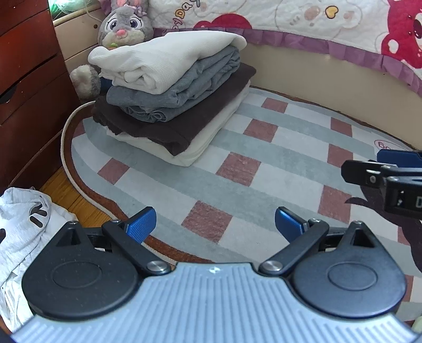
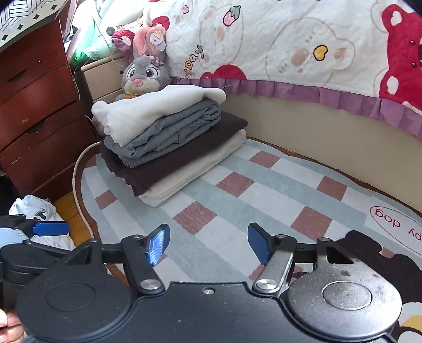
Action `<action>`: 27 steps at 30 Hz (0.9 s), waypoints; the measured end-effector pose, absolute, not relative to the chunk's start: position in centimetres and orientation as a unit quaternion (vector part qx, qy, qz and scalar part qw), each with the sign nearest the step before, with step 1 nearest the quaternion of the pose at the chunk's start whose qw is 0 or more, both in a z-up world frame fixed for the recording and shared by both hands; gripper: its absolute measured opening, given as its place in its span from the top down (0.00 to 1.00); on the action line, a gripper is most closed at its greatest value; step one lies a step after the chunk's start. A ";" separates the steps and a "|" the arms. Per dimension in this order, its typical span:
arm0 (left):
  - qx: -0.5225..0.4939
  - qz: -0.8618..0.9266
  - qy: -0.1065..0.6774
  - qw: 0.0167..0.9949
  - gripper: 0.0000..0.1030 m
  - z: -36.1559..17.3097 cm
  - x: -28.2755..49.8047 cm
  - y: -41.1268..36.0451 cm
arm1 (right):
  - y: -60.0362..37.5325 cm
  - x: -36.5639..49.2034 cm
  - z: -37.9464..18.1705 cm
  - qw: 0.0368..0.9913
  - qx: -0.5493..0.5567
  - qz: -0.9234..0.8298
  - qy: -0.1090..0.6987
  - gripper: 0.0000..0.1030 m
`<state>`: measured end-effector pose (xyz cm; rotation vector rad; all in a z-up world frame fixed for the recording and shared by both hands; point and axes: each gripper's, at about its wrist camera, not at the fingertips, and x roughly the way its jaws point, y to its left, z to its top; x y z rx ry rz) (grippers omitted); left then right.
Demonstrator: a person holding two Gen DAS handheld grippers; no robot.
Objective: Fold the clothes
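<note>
Blue-padded fingers [image 1: 142,224] fill the bottom of the left wrist view, spread wide with nothing but rug between them: the left gripper [image 1: 215,224] hangs empty over the checked rug [image 1: 263,171]. Same story in the right wrist view, where the right gripper [image 2: 208,244] shows its fingers parted and bare, no cloth in them.

Now to the clothes. A crumpled grey-and-white garment [image 1: 23,224] lies heaped at the lower left of the left wrist view, half on the wooden floor [image 1: 66,190], just off the rug's edge and beside the left gripper. It looks like the next piece to fold. Up in the upper left sits the folded stack [image 1: 171,100]: white on top, grey under it, then dark brown, then cream at the base, resting on the rug's far corner. Behind it, a plush rabbit [image 1: 124,23] leans by the dark wooden drawers [image 1: 26,66], and a quilted bedspread [image 1: 316,23] with a purple frill runs across the top of the frame.

Risks from here, as I judge them: the loose garment is bunched, so a pinch could catch several layers and drag it out twisted. The stack's top layers overhang, so a careless brush or an off-centre drop could tip it.
</note>
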<state>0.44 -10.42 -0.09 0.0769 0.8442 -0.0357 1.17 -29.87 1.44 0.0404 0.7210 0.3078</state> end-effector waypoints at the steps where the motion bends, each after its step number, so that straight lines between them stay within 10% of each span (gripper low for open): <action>1: 0.038 -0.019 0.409 0.912 0.05 0.0 0.4 -10.5 | -29.9 1.2 1.5 0.924 0.019 0.150 0.350 0.32; 27: 0.051 -0.011 0.388 0.920 0.01 0.6 -0.4 -10.7 | -30.1 1.3 0.8 0.923 0.015 0.142 0.357 0.31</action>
